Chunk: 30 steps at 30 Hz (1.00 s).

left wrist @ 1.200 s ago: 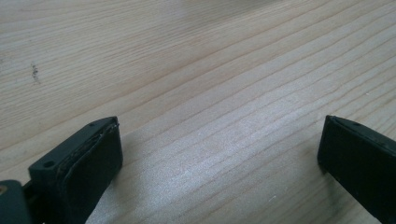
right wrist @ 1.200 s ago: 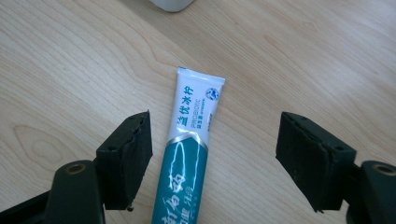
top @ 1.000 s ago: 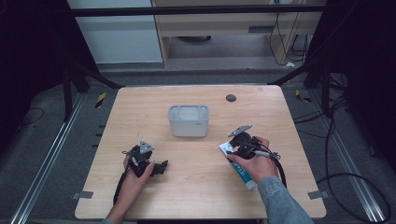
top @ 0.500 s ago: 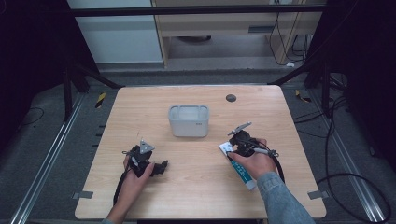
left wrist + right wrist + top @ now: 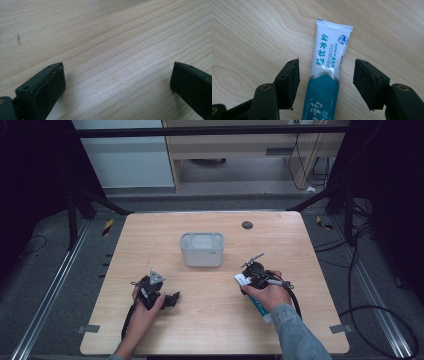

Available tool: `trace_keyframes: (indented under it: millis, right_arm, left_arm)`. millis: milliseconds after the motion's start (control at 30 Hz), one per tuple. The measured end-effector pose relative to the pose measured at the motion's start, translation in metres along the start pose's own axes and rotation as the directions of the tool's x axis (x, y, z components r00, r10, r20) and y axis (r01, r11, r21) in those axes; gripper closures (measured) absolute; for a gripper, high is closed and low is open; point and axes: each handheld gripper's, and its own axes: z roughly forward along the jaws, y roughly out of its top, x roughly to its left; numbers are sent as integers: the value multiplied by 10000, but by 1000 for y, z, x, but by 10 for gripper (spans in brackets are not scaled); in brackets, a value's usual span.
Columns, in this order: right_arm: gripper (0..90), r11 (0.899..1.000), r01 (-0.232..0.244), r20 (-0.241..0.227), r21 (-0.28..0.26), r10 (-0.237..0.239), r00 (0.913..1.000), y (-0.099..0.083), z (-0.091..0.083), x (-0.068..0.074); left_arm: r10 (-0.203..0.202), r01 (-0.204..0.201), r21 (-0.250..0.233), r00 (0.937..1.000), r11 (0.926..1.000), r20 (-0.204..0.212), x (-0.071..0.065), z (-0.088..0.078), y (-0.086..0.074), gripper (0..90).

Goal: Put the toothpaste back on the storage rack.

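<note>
toothpaste tube (image 5: 327, 67) lies between right gripper (image 5: 325, 75) jaws, untouched.

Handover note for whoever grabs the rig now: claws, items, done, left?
Right claw: open, jaws straddling the toothpaste tube, gaps on both sides; they have just been adjusting their width. No grip yet.
Left claw: open, nothing between the jaws, low over bare table.
Tube lies flat near the table's right front. Grey bin sits mid-table, looks empty.
Done: right claw lined up over the tube.
Left: close on the tube, lift; probably into the bin.
</note>
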Motion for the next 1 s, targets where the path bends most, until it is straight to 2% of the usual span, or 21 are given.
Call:
trace_keyframes:
  millis: [133,433,1000]
  right_arm:
    - [388,9999,7,-145,159,-4,9999,0,7,1]
    - [416,9981,-340,-330,518,358,9988,-2,19,-2]
    - [464,9964,-582,-515,616,614,9968,-2,23,-7]
  left_arm:
    - [4,-4,1,10000,10000,1,0,0,0,0]
    - [8,-8,0,10000,10000,-1,0,0,0,0]
    - [5,-5,-2,10000,10000,3,0,0,0,0]
